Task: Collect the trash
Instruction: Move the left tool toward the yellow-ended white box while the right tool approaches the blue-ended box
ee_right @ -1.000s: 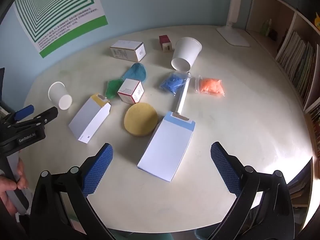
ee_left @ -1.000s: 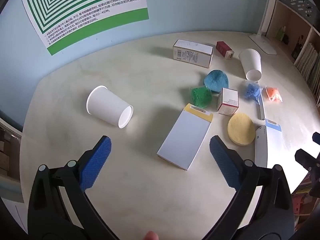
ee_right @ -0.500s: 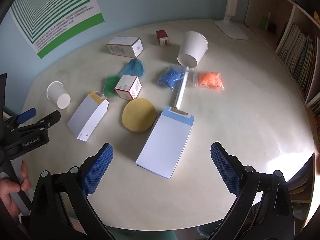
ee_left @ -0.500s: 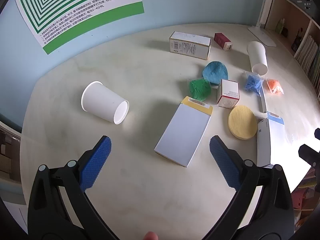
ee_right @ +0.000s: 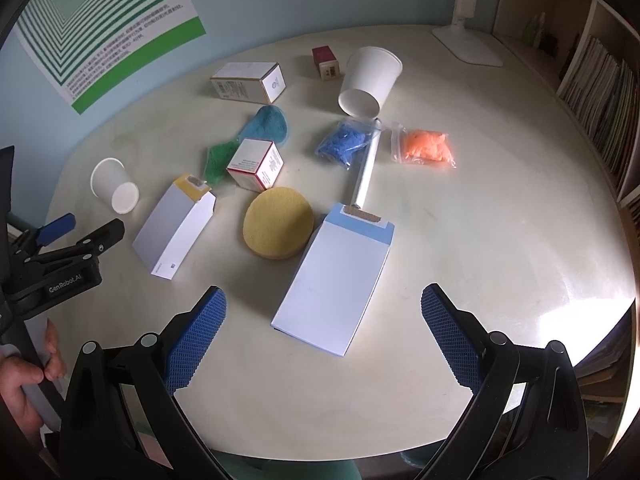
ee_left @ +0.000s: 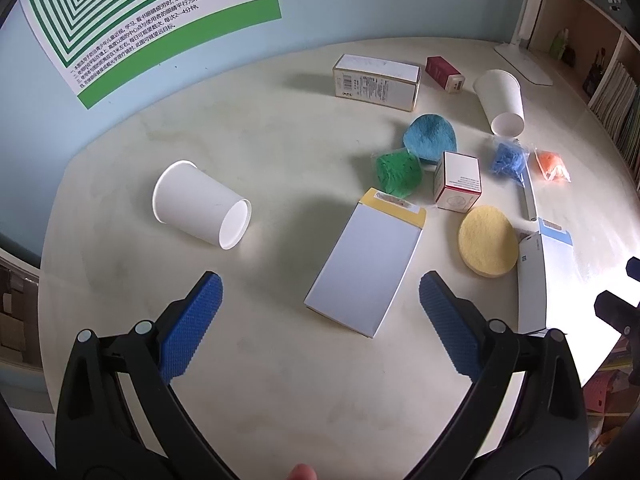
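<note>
Trash lies scattered on a round cream table [ee_left: 280, 132]. A white paper cup [ee_left: 200, 205] lies on its side at the left, and a second cup [ee_right: 370, 80] is tipped over at the back. A yellow-topped flat box [ee_left: 366, 262] rests just beyond my left gripper [ee_left: 320, 302], which is open and empty above the table. My right gripper [ee_right: 322, 314] is open too, hovering over the near end of a blue-topped flat box [ee_right: 338, 280]. A yellow round sponge [ee_right: 279, 227], a small red-and-white box [ee_right: 256, 164], a blue bag [ee_right: 344, 142] and an orange bag [ee_right: 424, 146] lie between.
A long white carton [ee_left: 376, 82] and a small dark red box [ee_left: 444, 73] sit at the back. A lamp base [ee_right: 466, 46] stands at the far right, beside bookshelves [ee_right: 592, 80]. A green-striped poster [ee_left: 148, 12] hangs on the blue wall. A hand [ee_right: 20, 376] holds the left tool.
Both grippers have drawn back and risen slightly, so the table items look a little farther away. Neither has closed or touched anything.
</note>
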The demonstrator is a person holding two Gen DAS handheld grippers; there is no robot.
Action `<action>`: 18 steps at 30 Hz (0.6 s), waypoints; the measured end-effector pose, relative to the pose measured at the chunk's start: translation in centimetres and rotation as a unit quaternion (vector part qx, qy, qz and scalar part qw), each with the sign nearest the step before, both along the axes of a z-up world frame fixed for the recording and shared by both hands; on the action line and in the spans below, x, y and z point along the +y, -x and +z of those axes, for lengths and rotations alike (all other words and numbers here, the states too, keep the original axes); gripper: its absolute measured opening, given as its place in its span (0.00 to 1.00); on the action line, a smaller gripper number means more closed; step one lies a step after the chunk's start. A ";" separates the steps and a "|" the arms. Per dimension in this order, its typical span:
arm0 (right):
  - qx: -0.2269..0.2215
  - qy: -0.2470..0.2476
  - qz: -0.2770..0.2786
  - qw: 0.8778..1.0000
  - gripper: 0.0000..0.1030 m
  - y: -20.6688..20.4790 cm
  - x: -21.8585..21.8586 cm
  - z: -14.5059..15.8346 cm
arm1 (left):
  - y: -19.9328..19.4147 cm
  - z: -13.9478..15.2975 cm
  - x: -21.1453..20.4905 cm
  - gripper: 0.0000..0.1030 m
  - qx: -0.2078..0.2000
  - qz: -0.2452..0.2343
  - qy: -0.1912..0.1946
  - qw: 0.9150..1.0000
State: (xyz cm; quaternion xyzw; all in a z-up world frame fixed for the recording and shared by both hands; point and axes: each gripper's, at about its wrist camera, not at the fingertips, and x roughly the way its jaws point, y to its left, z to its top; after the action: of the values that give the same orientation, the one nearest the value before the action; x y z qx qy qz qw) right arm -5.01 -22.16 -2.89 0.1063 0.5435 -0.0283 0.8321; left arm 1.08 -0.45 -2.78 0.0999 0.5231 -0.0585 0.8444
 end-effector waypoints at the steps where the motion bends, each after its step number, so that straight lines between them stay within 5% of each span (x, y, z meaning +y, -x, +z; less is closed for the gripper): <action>1: 0.004 0.000 0.000 1.000 0.94 -0.1 0.0 -0.1 | -0.1 -0.1 -0.1 0.94 0.001 -0.001 0.000 1.000; 18: 0.044 -0.014 -0.011 0.999 0.94 -1.7 0.0 -2.1 | -1.7 -2.4 -0.6 0.94 0.028 -0.032 -0.009 0.999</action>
State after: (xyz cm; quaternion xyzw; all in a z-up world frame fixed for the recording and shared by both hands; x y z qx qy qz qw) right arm -3.29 -22.14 -5.00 0.1220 0.5786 -0.0343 0.8057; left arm 2.81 -1.03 -5.20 0.1226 0.5433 -0.0839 0.8263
